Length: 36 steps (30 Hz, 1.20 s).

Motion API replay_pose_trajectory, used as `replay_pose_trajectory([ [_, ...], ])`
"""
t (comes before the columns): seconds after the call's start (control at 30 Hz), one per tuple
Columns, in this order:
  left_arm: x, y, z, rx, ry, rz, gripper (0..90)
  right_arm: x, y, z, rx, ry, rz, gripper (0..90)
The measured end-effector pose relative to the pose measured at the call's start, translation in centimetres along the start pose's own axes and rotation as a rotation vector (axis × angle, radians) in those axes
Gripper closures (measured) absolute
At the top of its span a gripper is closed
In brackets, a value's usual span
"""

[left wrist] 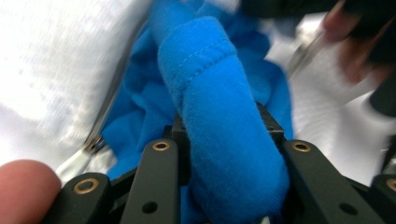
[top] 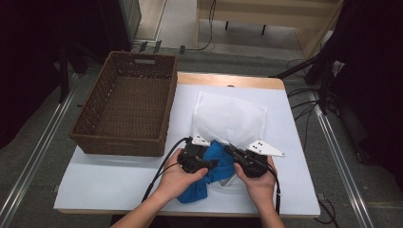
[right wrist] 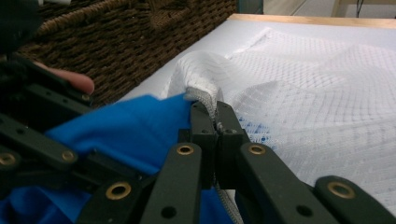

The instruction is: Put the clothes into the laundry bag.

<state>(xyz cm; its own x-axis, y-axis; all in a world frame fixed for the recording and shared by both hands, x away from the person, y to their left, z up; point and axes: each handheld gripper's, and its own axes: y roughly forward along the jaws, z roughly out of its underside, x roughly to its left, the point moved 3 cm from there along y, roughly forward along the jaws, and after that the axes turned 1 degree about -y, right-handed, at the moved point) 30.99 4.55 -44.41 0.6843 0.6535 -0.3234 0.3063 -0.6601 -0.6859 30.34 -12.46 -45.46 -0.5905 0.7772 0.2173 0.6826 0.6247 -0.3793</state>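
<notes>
A white mesh laundry bag (top: 229, 118) lies flat on the white table (top: 119, 175), its open edge toward the person. A blue cloth (top: 211, 173) sits partly in the bag's mouth and spills toward the table's front edge. My left gripper (top: 207, 159) is shut on a thick fold of the blue cloth (left wrist: 219, 121). My right gripper (top: 229, 151) is shut on the bag's zippered rim (right wrist: 205, 100), lifting it a little off the table. The mesh bag (right wrist: 317, 84) stretches away beyond the right jaws, with the blue cloth (right wrist: 126, 126) to their left.
An empty brown wicker basket (top: 127, 102) stands on the table's left half, close to the bag's left side. The table's wooden far edge (top: 228, 80) runs behind the bag. Bare table lies at the front left and along the right side.
</notes>
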Motion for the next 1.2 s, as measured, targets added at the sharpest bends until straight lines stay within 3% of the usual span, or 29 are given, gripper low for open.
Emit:
replay_pose_trajectory([
  [0.07,0.1,-0.1,-0.6,-0.027,-0.066,0.046,69.5,0.3,-0.2,-0.3,-0.013,0.007,-0.011,90.0],
  [0.13,0.4,0.3,-0.9,-0.048,-0.089,0.039,69.2,0.5,-0.5,-0.7,-0.026,0.004,-0.01,90.0],
  [0.17,0.6,0.7,-0.8,-0.042,-0.079,0.019,69.0,0.6,-0.7,-0.9,-0.032,0.004,-0.016,90.0],
  [0.2,0.8,1.4,-0.6,-0.024,-0.052,-0.022,68.6,0.6,-0.8,-1.0,-0.034,0.006,-0.016,90.0],
  [0.23,0.8,1.4,-0.6,-0.024,-0.052,-0.022,67.7,0.6,-0.8,-1.0,-0.034,0.006,-0.016,90.0],
  [0.27,1.5,3.1,0.1,0.028,-0.021,-0.079,66.3,0.6,-0.8,-0.9,-0.026,0.006,-0.014,90.0],
  [0.3,1.8,3.8,0.5,0.051,-0.031,-0.069,64.3,0.5,-0.7,-0.8,-0.023,0.007,-0.01,90.0],
  [0.33,1.9,4.1,0.7,0.043,-0.027,-0.055,61.5,0.5,-0.7,-0.7,-0.02,0.011,-0.009,90.0],
  [0.4,1.4,3.7,0.7,0.047,0.014,-0.062,58.2,0.4,-0.7,-0.7,-0.02,0.014,-0.011,90.0],
  [0.47,0.5,3.0,0.6,0.029,0.056,-0.02,56.9,0.2,-0.8,-0.8,-0.03,0.012,-0.008,90.0],
  [0.57,-0.7,1.9,0.6,0.013,0.143,-0.004,61.3,-0.1,-0.9,-0.9,-0.036,0.023,0.001,90.0],
  [0.63,-1.0,1.8,0.6,0.012,0.163,0.014,64.0,-0.2,-0.9,-0.9,-0.037,0.024,0.001,90.0],
  [0.67,-1.4,2.0,0.7,0.024,0.201,0.022,65.1,-0.2,-0.8,-0.9,-0.038,0.022,0.008,90.0],
  [0.73,-1.5,2.5,0.8,0.043,0.215,0.016,66.5,0.0,-0.7,-0.9,-0.04,0.007,0.01,90.0],
  [0.77,-1.3,2.7,0.7,0.045,0.196,0.001,66.6,0.1,-0.8,-0.9,-0.045,0.002,0.005,90.0],
  [0.87,-0.6,2.9,0.0,0.03,0.087,-0.01,66.9,0.6,-1.0,-1.1,-0.061,-0.002,-0.027,90.0],
  [1.0,0.3,1.9,-1.4,-0.069,-0.011,-0.069,67.4,1.0,-1.3,-1.4,-0.074,0.001,-0.037,90.0],
  [1.03,0.3,1.9,-1.4,-0.069,-0.011,-0.069,67.3,1.0,-1.3,-1.4,-0.074,0.001,-0.037,90.0],
  [1.07,0.8,1.8,-1.7,-0.117,-0.047,-0.103,66.5,0.9,-1.3,-1.4,-0.078,0.0,-0.035,90.0],
  [1.13,1.2,2.6,-1.4,-0.112,-0.04,-0.161,62.9,0.7,-1.3,-1.4,-0.073,0.003,-0.029,90.0],
  [1.17,1.2,2.6,-1.4,-0.112,-0.04,-0.161,59.7,0.7,-1.3,-1.4,-0.073,0.003,-0.029,90.0],
  [1.2,1.5,3.3,-1.1,-0.08,-0.035,-0.161,56.3,0.5,-1.1,-1.2,-0.061,0.004,-0.017,90.0],
])
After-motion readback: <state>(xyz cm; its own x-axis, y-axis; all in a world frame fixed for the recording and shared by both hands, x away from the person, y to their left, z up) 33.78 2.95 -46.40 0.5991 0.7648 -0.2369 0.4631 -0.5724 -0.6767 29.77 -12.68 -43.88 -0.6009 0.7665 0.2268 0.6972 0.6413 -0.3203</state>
